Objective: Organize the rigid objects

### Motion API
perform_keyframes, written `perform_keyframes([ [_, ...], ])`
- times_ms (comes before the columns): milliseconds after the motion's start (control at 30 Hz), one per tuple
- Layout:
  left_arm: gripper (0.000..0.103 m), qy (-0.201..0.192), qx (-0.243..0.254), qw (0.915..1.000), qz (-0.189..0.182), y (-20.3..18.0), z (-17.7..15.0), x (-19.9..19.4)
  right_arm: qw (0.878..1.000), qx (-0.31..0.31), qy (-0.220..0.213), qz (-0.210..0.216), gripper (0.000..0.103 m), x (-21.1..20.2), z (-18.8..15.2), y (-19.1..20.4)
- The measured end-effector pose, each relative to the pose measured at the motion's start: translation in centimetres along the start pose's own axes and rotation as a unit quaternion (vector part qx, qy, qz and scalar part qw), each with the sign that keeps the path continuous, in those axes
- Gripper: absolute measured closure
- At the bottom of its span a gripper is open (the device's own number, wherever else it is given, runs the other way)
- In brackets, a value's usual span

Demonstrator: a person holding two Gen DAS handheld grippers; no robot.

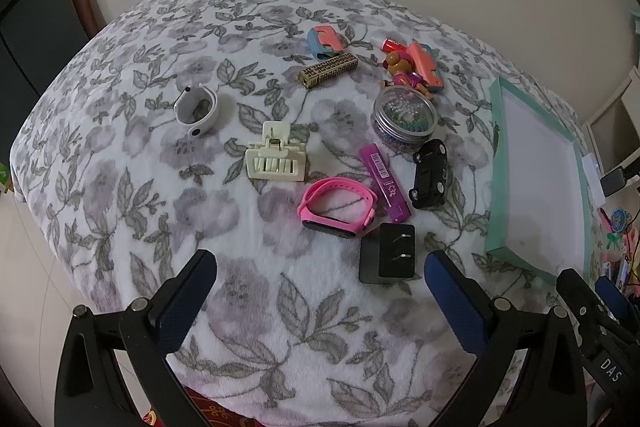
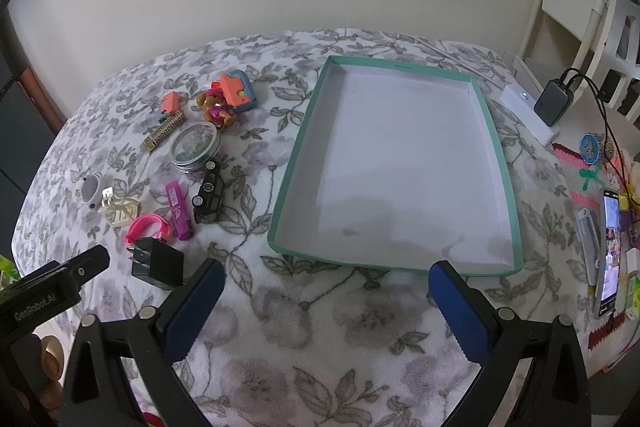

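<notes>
Left tool (image 1: 320,283): jaws spread wide, nothing between them, hovering over the floral blanket (image 1: 120,155), touching nothing. Black plug adapter (image 1: 386,259) lies just inside its right finger, at approx 1 o'clock from tool centre, not gripped. Pink wristband (image 1: 338,207) at 12 o'clock, w/ purple case (image 1: 385,183) and black toy car (image 1: 430,174) beside it. Cream hair clip (image 1: 277,159) at 11 o'clock, white band (image 1: 197,109) further at 10. Bead jar (image 1: 404,119), bear figure (image 1: 400,69) and gold box (image 1: 328,70) sit farther back.

Right tool (image 2: 326,287): also released, wide apart, empty. Teal tray (image 2: 294,163) at 12 o'clock, nothing in it, near edge just beyond the fingertips. Phone (image 2: 608,251) at 3 o'clock.
</notes>
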State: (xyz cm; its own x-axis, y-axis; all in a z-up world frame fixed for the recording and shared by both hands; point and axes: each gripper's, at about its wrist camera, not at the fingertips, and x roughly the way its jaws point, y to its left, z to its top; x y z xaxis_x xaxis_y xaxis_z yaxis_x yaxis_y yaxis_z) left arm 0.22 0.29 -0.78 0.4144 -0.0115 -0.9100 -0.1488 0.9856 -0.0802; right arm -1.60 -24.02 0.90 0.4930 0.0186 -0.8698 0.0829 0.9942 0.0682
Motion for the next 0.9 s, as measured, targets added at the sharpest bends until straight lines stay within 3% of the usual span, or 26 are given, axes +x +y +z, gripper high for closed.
perform_keyframes([
  [900,0.000,0.012,-0.008,0.9999,-0.003,0.33,0.00,0.59,1.000,0.000,0.008,-0.005,0.000,0.37,-0.19,-0.12],
])
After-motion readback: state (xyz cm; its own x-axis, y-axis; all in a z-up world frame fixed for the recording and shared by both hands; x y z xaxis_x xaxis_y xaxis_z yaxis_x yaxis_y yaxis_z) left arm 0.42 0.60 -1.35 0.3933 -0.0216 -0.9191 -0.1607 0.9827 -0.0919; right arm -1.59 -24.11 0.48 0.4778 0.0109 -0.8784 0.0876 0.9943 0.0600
